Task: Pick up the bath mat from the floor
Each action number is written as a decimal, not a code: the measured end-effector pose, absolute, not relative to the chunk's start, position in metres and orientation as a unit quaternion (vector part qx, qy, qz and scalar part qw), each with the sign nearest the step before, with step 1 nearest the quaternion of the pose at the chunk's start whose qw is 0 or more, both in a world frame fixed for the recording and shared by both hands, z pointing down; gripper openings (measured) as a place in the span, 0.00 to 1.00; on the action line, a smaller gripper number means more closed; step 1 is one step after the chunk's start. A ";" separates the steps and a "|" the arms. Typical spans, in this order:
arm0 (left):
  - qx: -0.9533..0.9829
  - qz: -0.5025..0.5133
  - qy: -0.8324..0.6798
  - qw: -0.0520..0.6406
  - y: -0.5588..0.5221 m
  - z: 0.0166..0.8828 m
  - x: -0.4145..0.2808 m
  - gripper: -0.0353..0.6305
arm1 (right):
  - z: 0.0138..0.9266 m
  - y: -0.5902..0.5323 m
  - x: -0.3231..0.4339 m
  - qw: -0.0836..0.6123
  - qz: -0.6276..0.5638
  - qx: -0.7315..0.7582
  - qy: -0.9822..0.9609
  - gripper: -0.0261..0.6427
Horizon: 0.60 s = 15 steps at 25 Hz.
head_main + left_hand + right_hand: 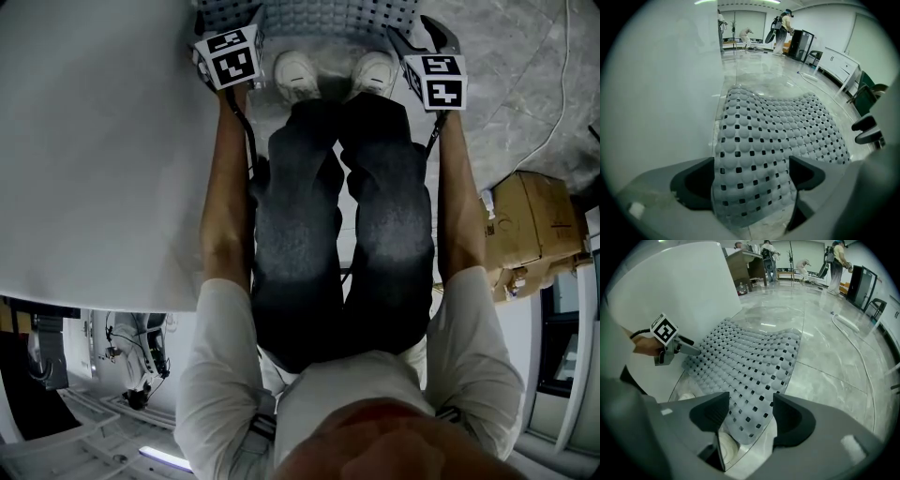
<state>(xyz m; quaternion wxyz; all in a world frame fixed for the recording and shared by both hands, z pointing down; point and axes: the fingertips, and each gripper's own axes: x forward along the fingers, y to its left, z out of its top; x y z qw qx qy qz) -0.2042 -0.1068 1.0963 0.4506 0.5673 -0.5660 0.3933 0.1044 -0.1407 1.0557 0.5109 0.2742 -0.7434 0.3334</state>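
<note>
Grey marble floor (834, 357) carries one perforated bath mat (778, 136), rumpled, lying just ahead of two white shoes (295, 70). One white panel (94, 141) stands along its left side; one cardboard box (530, 220) sits well apart, right. Left claw (751, 161): jaws wide apart, mat's near edge between them, not pinched. Right claw (751, 397): likewise parted about the mat's edge, no grip.

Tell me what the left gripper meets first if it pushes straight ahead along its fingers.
The bath mat: its near edge already lies between the left gripper and its open fingers, apparently not pinched. Further on is more mat, then bare floor.
</note>
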 end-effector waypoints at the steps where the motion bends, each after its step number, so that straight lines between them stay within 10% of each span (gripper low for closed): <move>1: 0.566 0.392 -0.564 0.455 -0.107 1.099 -0.204 0.83 | 1.058 -0.142 0.105 0.511 0.333 0.274 -0.743 0.49; 15: 0.554 0.395 -0.545 0.490 -0.104 1.135 -0.212 0.98 | 1.094 -0.143 0.105 0.502 0.360 0.287 -0.732 0.78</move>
